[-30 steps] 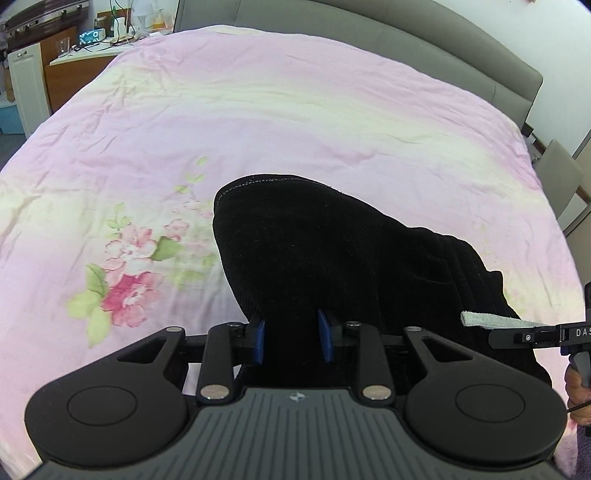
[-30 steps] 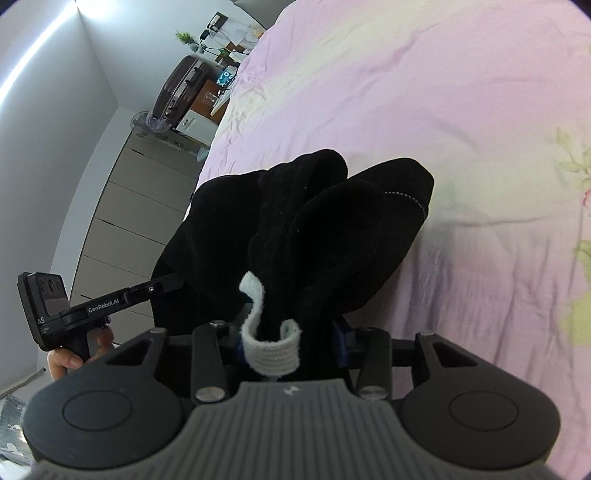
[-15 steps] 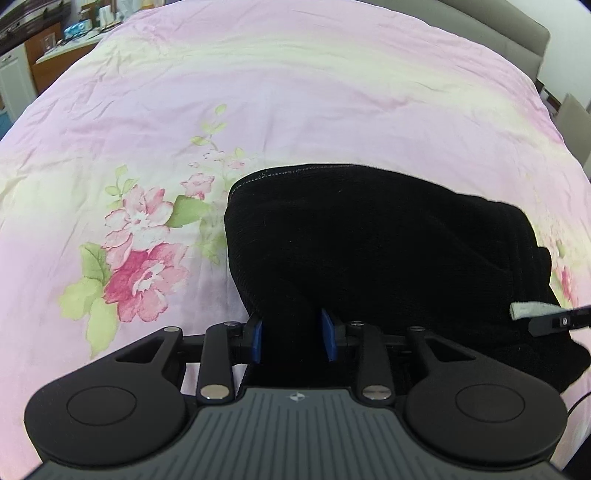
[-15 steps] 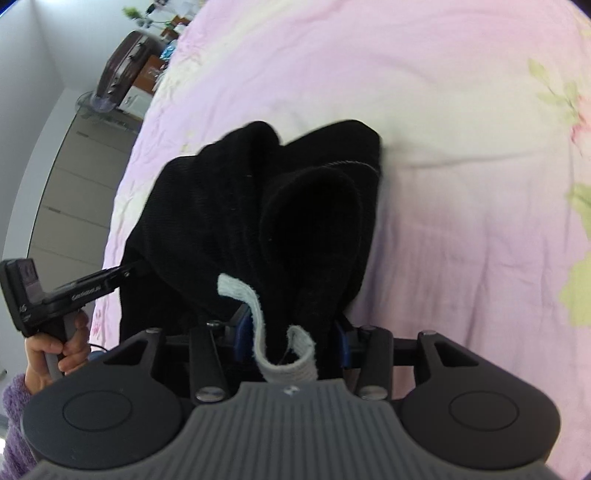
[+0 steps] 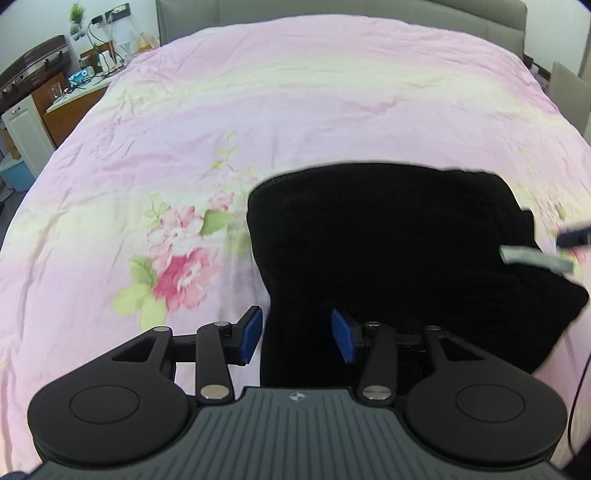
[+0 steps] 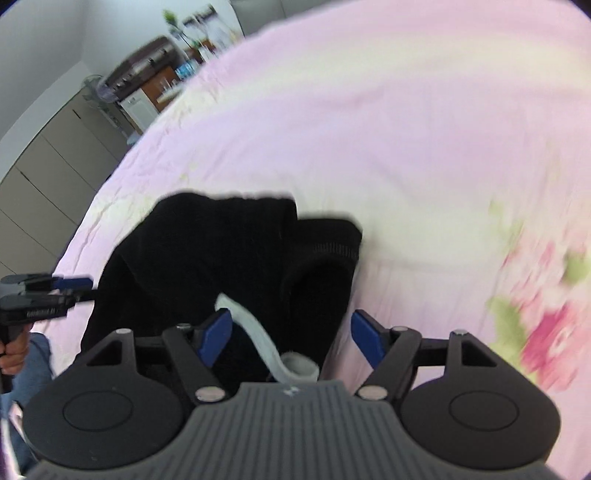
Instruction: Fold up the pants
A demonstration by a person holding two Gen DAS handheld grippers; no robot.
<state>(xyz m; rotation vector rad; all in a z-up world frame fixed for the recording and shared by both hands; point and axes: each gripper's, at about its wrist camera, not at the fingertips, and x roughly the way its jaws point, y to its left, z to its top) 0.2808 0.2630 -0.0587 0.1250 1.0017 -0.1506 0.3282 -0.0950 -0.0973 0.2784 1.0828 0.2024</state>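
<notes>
The black pants (image 5: 399,251) lie bunched and partly folded on the pink floral bedspread (image 5: 258,110); they also show in the right wrist view (image 6: 236,258). A white drawstring (image 6: 258,332) hangs off them, and shows in the left wrist view (image 5: 535,258). My left gripper (image 5: 297,334) is open, its blue pads (image 5: 251,332) standing either side of the near pants edge. My right gripper (image 6: 291,332) is open wide around the waist end and the drawstring. The left gripper shows at the left edge of the right wrist view (image 6: 55,288).
A grey headboard (image 5: 332,7) stands at the far end of the bed. A desk with bottles and cables (image 5: 85,81) and a cabinet (image 5: 22,122) stand at the far left. Wardrobe doors (image 6: 40,177) line the left wall. A chair (image 5: 569,92) stands at the right.
Both grippers have opened and let go of the pants, which have dropped flatter onto the bed. The right view has swung and is blurred.
</notes>
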